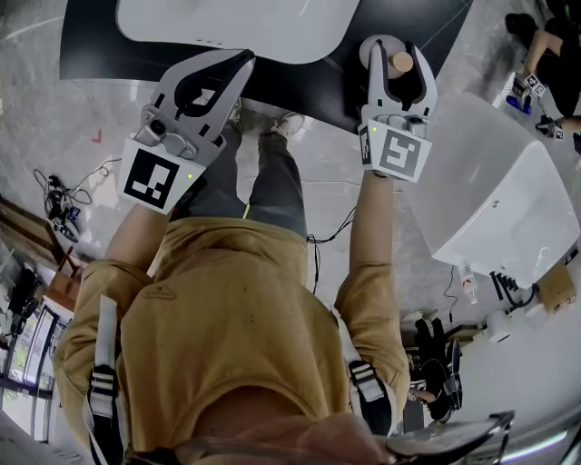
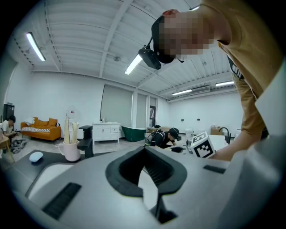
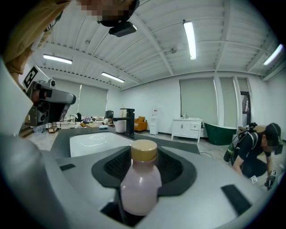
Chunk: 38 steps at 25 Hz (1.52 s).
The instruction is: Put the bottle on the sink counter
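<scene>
**Q:** What does the right gripper (image 1: 398, 56) show?

**A:** Its jaws stand wide apart. Between them is a small translucent pinkish plastic bottle with a tan screw cap (image 3: 140, 183). It is upright, and ribbed black pad shows on either side of it, so the pads do not appear to press on it.

**Q:** Where is the bottle located?

**A:** In the head view it is over the black sink counter (image 1: 91, 36), to the right of the white rectangular basin (image 1: 236, 23) and near the counter's front edge. The gripper body hides its base. In the right gripper view the basin and a black faucet (image 3: 129, 120) lie beyond it to the left.

**Q:** And the left gripper (image 1: 243, 62)?

**A:** Its fingertips meet in a point, leaving only the bowed gap behind them, and nothing is held. It is over the same counter, in front of the basin and well apart from the bottle.
</scene>
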Tool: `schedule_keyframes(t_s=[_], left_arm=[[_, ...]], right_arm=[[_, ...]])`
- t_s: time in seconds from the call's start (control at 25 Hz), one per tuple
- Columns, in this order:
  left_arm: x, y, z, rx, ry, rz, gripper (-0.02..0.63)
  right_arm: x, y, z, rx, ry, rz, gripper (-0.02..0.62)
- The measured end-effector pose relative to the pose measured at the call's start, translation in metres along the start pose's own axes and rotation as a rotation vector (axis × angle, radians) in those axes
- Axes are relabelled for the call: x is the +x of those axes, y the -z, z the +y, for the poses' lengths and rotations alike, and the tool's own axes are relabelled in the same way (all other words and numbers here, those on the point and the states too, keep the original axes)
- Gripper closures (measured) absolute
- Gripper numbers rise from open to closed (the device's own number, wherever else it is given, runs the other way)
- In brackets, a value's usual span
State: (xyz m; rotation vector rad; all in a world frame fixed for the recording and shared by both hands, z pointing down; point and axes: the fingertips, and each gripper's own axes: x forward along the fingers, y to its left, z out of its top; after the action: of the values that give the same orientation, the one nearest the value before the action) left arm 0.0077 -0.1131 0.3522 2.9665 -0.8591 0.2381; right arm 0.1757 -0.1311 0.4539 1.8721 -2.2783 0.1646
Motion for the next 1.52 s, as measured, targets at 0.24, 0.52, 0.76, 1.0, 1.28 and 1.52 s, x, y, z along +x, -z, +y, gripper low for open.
schedule_keyframes(t_s=[0.24,0.52,0.76,1.0,1.28,1.52], left_arm=[[0.002,0.007,0.0,-0.01,0.013,-0.003,0.604],[0.004,0.012,0.002,-0.009,0.017,-0.004,0.604],[0.002,0.004,-0.003,0.002,0.023,-0.011,0.604],[-0.001,-0.003,-0.006,0.007,0.03,-0.028,0.604],[-0.01,-0.012,-0.01,0.008,0.035,-0.048,0.604],[-0.013,-0.024,-0.013,0.02,0.04,-0.076,0.604]], right_arm=[[0.001,0.002,-0.001,0.006,0.006,0.003,0.428],[-0.003,0.001,-0.002,0.004,0.011,-0.008,0.428],[-0.012,-0.008,-0.008,0.0,0.031,-0.02,0.428],[-0.024,-0.018,-0.013,-0.002,0.067,-0.041,0.431],[-0.044,-0.036,-0.022,-0.004,0.123,-0.07,0.482],[-0.059,-0.045,-0.027,-0.005,0.138,-0.074,0.533]])
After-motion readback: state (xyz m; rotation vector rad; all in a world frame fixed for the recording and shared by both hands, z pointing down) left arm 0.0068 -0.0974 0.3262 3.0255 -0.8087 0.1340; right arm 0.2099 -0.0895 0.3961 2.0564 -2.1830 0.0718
